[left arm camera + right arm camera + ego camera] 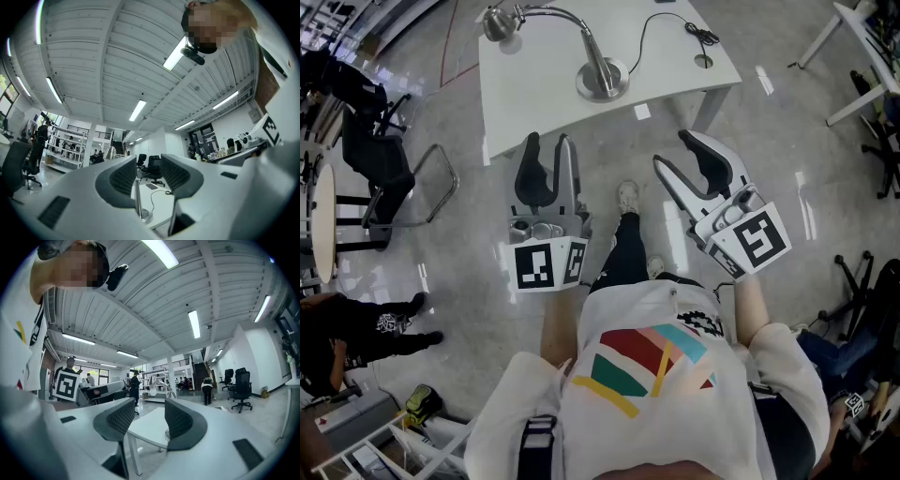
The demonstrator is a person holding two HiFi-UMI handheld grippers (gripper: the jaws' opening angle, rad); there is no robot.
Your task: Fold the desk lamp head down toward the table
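Holding the grippers: a person in a white top stands short of the table [534,89], one gripper in each hand
Desk lamp [602,77]: round base upright on the white table, near its front edge
Lamp head [499,22]: at the end of the curved neck, out over the table's far left part in the head view
Left gripper [548,145]: jaws apart with nothing between the pads; over the floor, well apart from the lamp
Left gripper view: the lamp's stem [138,201] shows far off through the gap
Right gripper [675,150]: jaws wide apart and empty, over the floor before the table's right front corner
Cable [670,23]: black, lying on the tabletop right of the lamp
Office chair [384,159]: on the floor left of the table
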